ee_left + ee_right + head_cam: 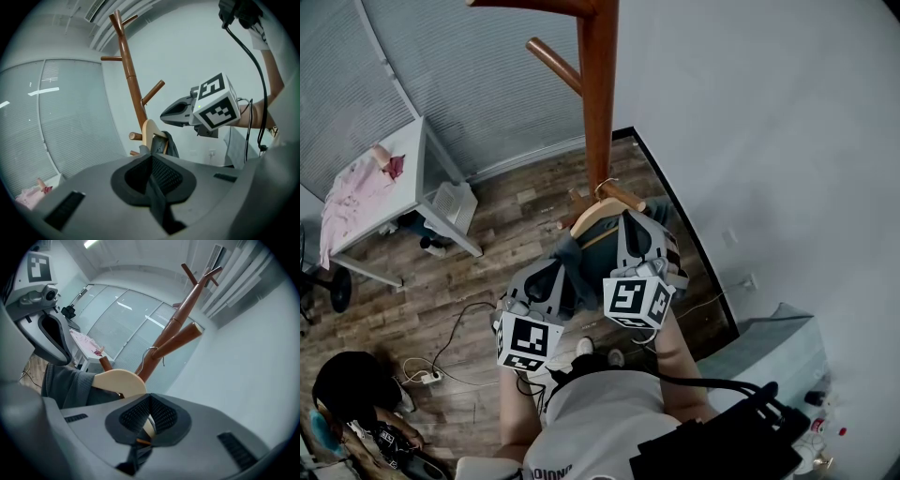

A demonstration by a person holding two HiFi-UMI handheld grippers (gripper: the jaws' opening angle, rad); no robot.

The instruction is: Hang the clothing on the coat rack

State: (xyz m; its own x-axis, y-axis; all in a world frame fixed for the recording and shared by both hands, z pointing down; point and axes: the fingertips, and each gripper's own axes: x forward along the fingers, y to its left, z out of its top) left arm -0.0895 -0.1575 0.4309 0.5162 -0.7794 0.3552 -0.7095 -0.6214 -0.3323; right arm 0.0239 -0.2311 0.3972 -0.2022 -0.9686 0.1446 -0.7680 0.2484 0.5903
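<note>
The wooden coat rack [598, 103] stands in the room's corner. A pale wooden hanger [592, 217] carries a dark grey garment [570, 251], and its wire hook [152, 350] lies over a low peg [180, 336]. My right gripper [639, 236] is shut on the hanger's shoulder; cream wood [119, 380] shows between its pads [159, 414]. My left gripper [542, 281] is shut at the garment's lower left side, with a strip of grey cloth [143, 150] at its tip. In the left gripper view the hanger [151, 133] sits just beyond the jaws.
A white table [411, 173] with pink clothing [352, 202] stands at the left, a white box [455, 202] under it. Cables and a power strip [427, 378] lie on the wooden floor. The white wall [769, 141] is close behind the rack. A grey-white unit [778, 347] stands at the right.
</note>
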